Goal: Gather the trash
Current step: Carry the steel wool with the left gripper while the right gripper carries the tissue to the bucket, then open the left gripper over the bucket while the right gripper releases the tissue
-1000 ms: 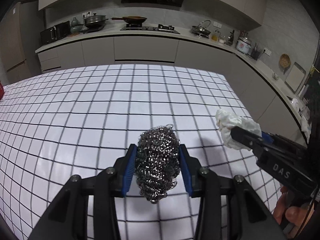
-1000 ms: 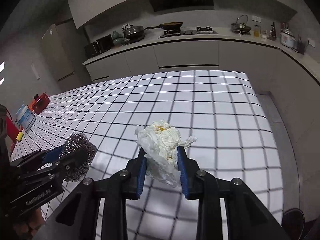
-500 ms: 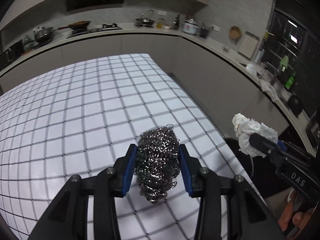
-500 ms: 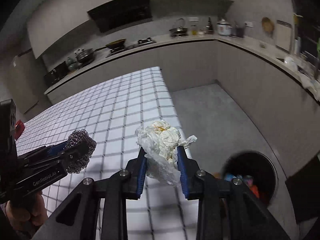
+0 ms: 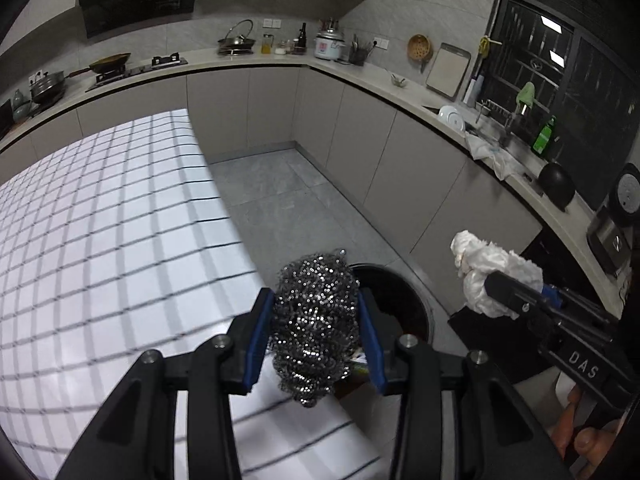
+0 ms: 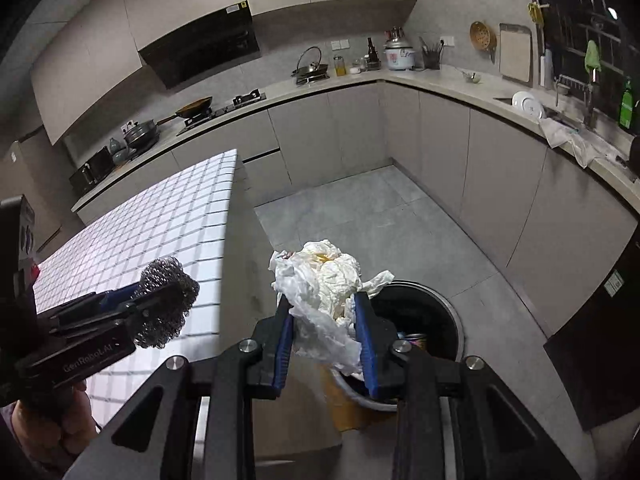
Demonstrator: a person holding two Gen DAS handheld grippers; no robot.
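- Steel wool [image 5: 316,324] sits dead centre low in the left wrist view, a grey wire ball clenched between the blue pads of the left gripper [image 5: 316,332].
- Right behind that ball, lower centre-right of the frame, the dark round mouth of the trash bin [image 5: 404,300] shows on the grey floor.
- Over at the right edge, the right gripper [image 5: 486,292] juts in from the side, with a white crumpled tissue [image 5: 484,264] bulging out of its tip.
- Checkered tabletop [image 5: 104,248] fills the left half of that same view, its edge running down toward the bin.
- Switching to the right wrist view: the tissue [image 6: 324,284] is squeezed tight between the right gripper's [image 6: 324,320] blue pads at centre frame, jaws fully drawn in on it.
- Just beyond and below it, centre-right, the bin [image 6: 448,312] gapes open, with some coloured rubbish inside.
- Left side of this frame, the left gripper [image 6: 160,300] pokes in with the steel wool [image 6: 166,300] in its tip, a hand [image 6: 56,420] gripping the handle at the lower left corner.
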